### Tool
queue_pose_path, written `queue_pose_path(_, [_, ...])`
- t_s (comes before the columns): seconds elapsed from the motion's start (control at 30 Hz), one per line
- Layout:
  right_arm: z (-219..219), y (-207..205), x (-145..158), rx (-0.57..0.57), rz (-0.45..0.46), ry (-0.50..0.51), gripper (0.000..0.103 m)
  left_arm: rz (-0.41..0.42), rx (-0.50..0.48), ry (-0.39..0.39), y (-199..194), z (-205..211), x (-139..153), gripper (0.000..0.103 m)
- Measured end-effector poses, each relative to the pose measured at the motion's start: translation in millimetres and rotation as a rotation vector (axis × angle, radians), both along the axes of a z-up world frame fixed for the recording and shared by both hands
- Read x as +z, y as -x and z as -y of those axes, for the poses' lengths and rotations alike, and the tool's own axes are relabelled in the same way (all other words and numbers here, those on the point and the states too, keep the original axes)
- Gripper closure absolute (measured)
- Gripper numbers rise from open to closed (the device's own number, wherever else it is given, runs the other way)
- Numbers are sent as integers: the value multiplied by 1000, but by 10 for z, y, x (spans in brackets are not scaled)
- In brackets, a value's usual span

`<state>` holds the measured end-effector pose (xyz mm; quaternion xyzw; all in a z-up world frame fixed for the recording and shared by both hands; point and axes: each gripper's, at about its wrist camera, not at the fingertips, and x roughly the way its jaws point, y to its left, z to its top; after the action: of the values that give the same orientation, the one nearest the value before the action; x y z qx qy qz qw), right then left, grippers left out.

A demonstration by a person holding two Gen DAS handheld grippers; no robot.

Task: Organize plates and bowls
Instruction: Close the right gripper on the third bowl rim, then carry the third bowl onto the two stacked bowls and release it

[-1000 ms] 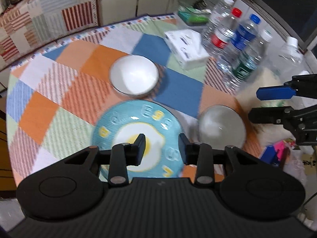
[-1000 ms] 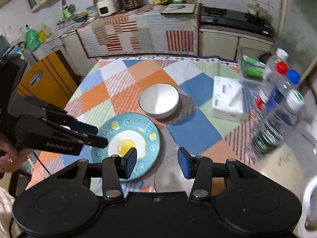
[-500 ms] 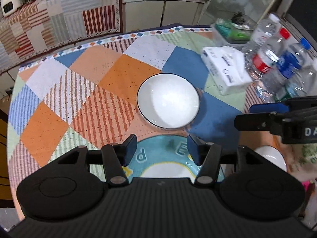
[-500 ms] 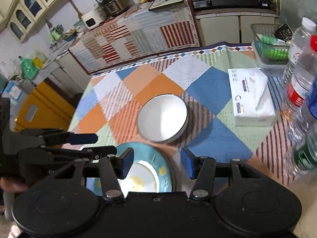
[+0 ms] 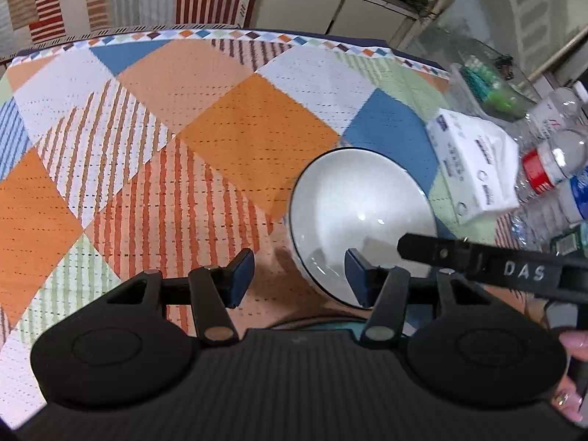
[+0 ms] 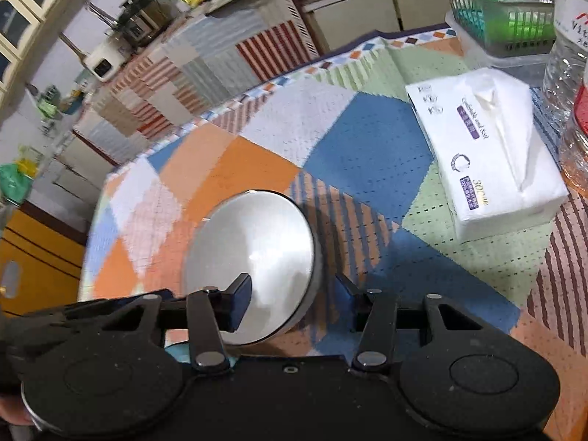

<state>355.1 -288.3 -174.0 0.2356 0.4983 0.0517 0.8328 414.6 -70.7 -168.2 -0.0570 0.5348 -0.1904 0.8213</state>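
Both of your grippers sit low over the white bowl [image 5: 362, 217] with their jaws apart. Your left gripper [image 5: 298, 273] has just been easing its jaws a little closer, yet they are unclenched: the bowl's near-left rim lies between them, the right pad over the inside of the bowl, the left pad over the cloth, and whether either pad touches the rim you cannot tell. Your right gripper [image 6: 294, 303] has likewise just been narrowing and grasps nothing; the bowl's near-right rim lies between its jaws, the left pad in front of the bowl's inside and the right pad outside over a blue patch of the tablecloth [image 6: 367, 147]. In the left wrist view the right gripper's arm crosses in from the right edge, lettered "DAS". A sliver of the blue plate [image 5: 323, 325] shows just behind the left gripper's body, near the bowl. Beyond the bowl, on the patchwork tablecloth of orange, blue, green and white, lies a white tissue pack [image 6: 488, 147] with purple print, "300" readable on its side. Water bottles [image 5: 551, 169] stand past it, one with a red label, and a clear basket [image 6: 503, 18] of green items sits at the table's far edge.
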Motion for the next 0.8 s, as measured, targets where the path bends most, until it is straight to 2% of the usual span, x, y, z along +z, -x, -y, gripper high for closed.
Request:
queue_pose_path(0.17, [-48, -55, -180, -17, -42, 2, 71, -27, -4, 66, -35, -4, -110, 63])
queue_pose_path(0.23, [-53, -66, -218, -22, -44, 1, 82, -28, -22, 82, -29, 34, -121, 68])
queue_pose_path(0.3, [-76, -73, -223, -23, -37, 15, 82, -15, -18, 61, 3, 90, -108, 69])
queue_pose_path(0.37, [-110, -66, -196, -18, -32, 48, 82, -8, -23, 43, 34, 133, -85, 77])
queue_pose_path(0.47, [-99, -10, -108, -11, -2, 91, 83, 10, -29, 50, 103, 142, 18, 78])
queue_pose_path(0.67, [124, 227, 167, -53, 11, 21, 83, 0, -12, 168, 270, 68, 390, 78])
queue_pose_path(0.8, [277, 473, 305, -84, 13, -57, 83, 24, -68, 172, 478, 134, 656, 78])
